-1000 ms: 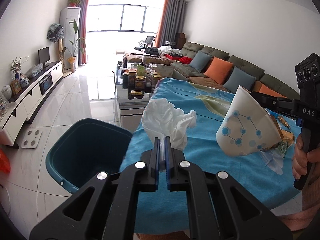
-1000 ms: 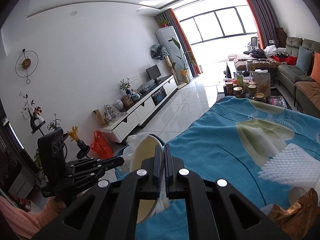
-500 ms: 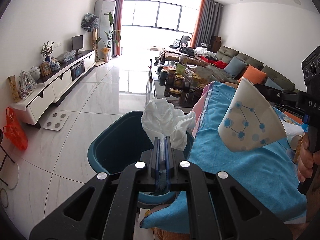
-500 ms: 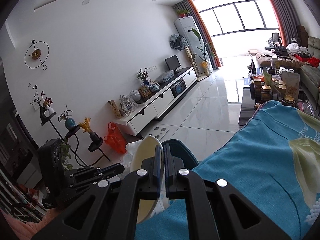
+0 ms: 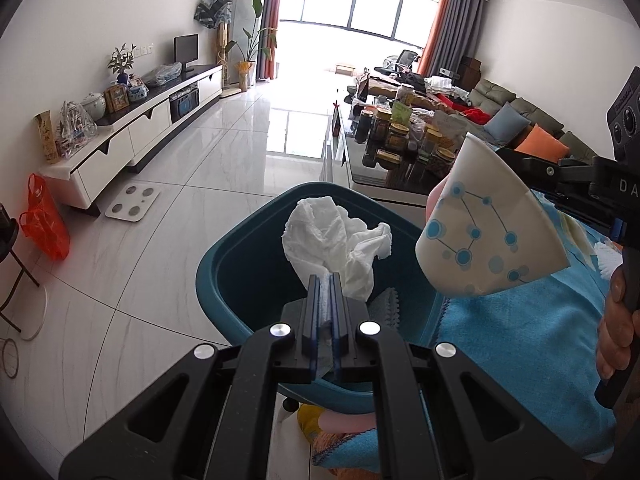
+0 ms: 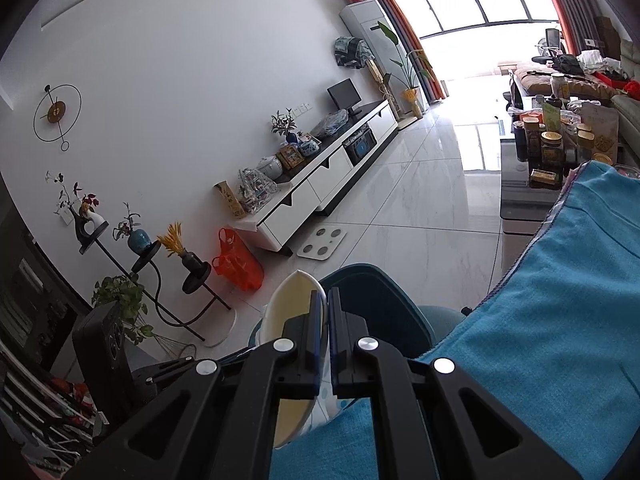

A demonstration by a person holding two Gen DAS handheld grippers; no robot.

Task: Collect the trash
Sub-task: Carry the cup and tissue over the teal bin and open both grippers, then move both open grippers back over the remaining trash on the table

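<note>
trash: one tissue (image 5: 336,240), one paper cup (image 5: 484,232), each gripper-clamped, one bin (image 5: 240,280).

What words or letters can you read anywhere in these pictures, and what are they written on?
"DA": white letters on the black body of the right hand-held gripper, cut off at the picture's edge.
Small embossed word on the camera block above it: too small to read.
Labels on the jars on the glass table: too blurred.
Yellow box on the white cabinet: writing unreadable.

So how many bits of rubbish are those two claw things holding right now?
2: a crumpled tissue in the left gripper, a flattened paper cup in the right gripper.
</note>
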